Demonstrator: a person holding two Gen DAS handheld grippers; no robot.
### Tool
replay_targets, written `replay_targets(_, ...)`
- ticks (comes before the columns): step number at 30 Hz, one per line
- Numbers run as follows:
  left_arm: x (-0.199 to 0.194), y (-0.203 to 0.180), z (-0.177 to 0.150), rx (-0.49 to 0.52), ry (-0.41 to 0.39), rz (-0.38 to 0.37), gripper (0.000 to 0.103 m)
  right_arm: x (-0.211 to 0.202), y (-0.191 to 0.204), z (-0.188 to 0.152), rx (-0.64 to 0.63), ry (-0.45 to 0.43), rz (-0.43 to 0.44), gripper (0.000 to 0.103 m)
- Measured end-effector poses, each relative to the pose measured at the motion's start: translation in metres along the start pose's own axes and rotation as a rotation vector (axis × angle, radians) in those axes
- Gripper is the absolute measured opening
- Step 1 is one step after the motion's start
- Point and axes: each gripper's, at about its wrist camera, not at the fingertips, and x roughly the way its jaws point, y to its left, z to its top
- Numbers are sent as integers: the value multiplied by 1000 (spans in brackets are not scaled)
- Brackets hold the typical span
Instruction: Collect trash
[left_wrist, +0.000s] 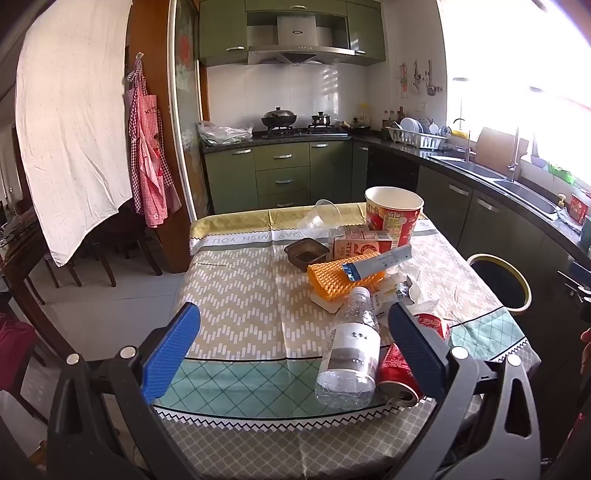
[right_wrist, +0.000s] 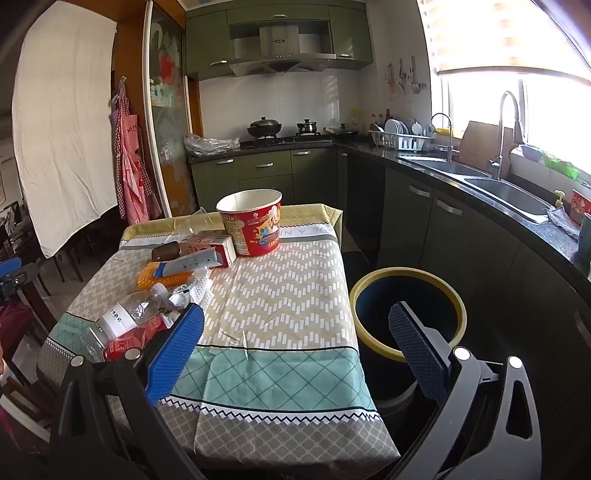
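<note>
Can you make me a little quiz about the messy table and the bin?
1. True or false: the plastic bottle is standing upright.
2. Where is the yellow-rimmed trash bin? A) on the table B) on the floor beside the table C) in the sink
3. Fill in: the left gripper and right gripper both have ___ fingers.

Key:
1. False. It lies on its side, next to a crushed red soda can.
2. B
3. Blue. Both grippers are open and hold nothing.
</note>
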Motion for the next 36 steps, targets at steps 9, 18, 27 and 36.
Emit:
replay_targets(9, 0, -3, -1, -4, 9, 4, 97, 7, 1, -1, -3, 22, -2, 99)
replay_targets(18, 22, 4, -3, -10, 54, -9, 97, 22, 2, 0, -15, 66, -8, 99)
replay_targets(27, 59, 9, 21, -13, 117, -13, 97, 58, -7, 65, -65, 133, 33, 99)
replay_targets(36, 110, 14, 75, -14, 150, 0, 97, 161, 6, 189, -73, 332, 167, 94)
